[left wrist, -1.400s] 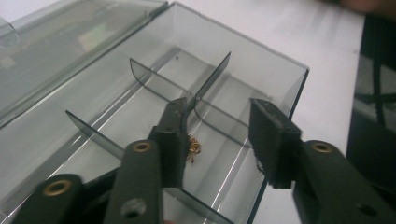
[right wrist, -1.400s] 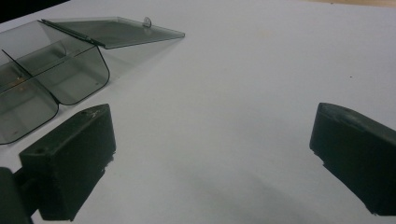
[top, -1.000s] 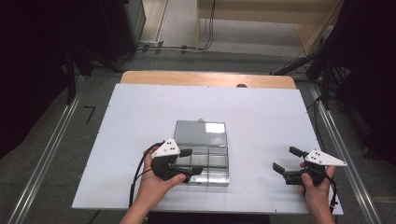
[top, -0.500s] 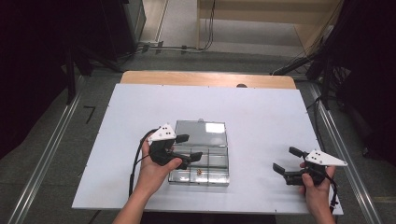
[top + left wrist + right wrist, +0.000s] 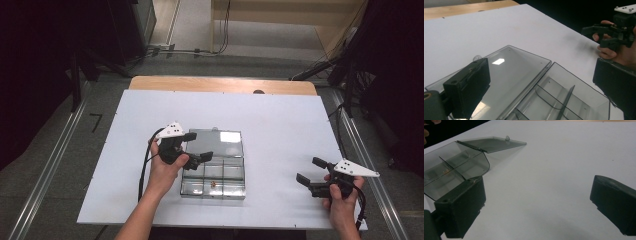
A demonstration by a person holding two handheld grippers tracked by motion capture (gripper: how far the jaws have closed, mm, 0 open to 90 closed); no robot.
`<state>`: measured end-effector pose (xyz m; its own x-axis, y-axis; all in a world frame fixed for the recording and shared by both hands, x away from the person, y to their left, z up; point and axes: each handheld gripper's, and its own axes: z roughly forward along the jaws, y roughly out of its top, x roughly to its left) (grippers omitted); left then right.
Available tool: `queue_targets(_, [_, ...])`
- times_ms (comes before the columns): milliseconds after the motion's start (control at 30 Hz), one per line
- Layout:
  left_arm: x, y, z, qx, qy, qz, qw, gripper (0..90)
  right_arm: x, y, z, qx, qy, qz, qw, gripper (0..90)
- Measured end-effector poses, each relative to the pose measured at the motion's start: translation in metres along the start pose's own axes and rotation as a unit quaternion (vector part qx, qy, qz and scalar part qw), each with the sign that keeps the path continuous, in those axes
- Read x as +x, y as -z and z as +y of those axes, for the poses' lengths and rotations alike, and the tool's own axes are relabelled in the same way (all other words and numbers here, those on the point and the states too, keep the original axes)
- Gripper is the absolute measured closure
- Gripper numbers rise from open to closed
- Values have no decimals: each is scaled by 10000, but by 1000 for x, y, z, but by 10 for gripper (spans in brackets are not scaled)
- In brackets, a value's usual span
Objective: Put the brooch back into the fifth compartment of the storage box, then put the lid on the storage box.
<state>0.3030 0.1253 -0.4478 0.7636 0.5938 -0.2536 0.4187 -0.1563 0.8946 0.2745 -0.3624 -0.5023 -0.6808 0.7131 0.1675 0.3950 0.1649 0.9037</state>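
Left gripper [image 5: 196, 146]: at nine o'clock of the table [image 5: 280, 115], held over the near-left corner of the box lid [image 5: 217, 142]. Jaws wide apart, having just been opening; nothing between them, pads off the lid.

Clear compartment box [image 5: 215, 177]: centre of the table toward six o'clock, lying open. Lid folded flat at its twelve o'clock side, hinge between the two halves. Dividers split the tray into cells; a small orange-brown item [image 5: 213, 183] sits in a near middle cell.

Right gripper [image 5: 312, 171]: at four o'clock, well apart from the box, jaws pointing toward nine o'clock. Jaws spread wide, empty, bare tabletop between them.
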Motion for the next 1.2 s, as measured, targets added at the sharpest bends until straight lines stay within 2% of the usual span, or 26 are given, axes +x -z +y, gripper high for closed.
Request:
queue_targets(233, [11, -5, 3, -140, 156, -124, 9997, 0, 3, 0, 0, 80, 37, -83, 9999, 0])
queue_targets(300, [15, -7, 1, -102, 160, -43, 9998, 0, 3, 0, 0, 77, 31, -103, 9999, 0])
queue_targets(467, [28, -5, -1, -194, 340, -34, 9992, 0, 4, 0, 0, 75, 101, -156, 9998, 0])
queue_targets(600, [37, -4, -4, -177, 464, -26, 9988, 0, 5, 0, 1, 92, 134, -208, 9997, 0])
queue_targets(667, [39, -5, -6, -182, 541, -45, 9984, 0, 5, 0, 1, 63, 68, -180, 9998, 0])
queue_targets(733, [42, -6, -7, -181, 599, -25, 9980, 0, 5, 1, 2, -45, -103, -56, 9999, 0])
queue_targets(833, [45, -8, -9, -154, 631, 4, 9979, 0, 11, 1, 5, 5, -58, -109, 9999, 0])
queue_targets(933, [49, -9, -11, -127, 728, 31, 9973, 0, 16, 2, 9, -51, -17, -105, 9999, 0])
queue_targets(1033, [54, -9, -14, -148, 976, -12, 9951, 0, 21, 3, 13, -115, -31, -55, 9999, 0])
queue_targets(1200, [63, -9, -20, -65, 1148, 63, 9933, 0, 31, 2, 22, -141, 99, 53, 9998, 0])
